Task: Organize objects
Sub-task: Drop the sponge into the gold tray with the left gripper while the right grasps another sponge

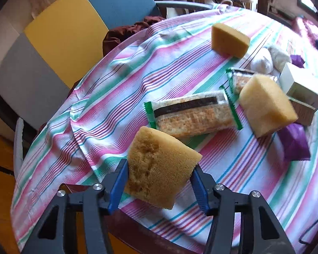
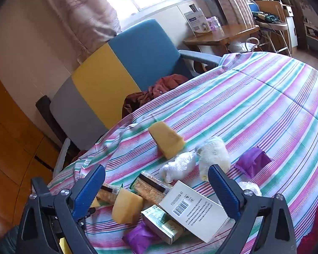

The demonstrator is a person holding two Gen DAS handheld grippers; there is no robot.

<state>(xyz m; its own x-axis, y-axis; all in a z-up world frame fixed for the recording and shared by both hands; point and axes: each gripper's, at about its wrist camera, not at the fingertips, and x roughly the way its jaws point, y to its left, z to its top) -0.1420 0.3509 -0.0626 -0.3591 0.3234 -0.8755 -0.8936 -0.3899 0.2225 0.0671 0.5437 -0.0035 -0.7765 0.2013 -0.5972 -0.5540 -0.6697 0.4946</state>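
**Left gripper holds a sponge above the striped cloth**

The left gripper (image 1: 159, 182) pinches a brown sponge (image 1: 159, 169) between its blue jaws, above the striped tablecloth (image 1: 108, 97). Beyond it lies a snack packet (image 1: 193, 116). The right gripper (image 2: 156, 182) is spread wide over a white box (image 2: 196, 209).

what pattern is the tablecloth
The tablecloth has pink, green, blue and white stripes; the right wrist view shows it best.
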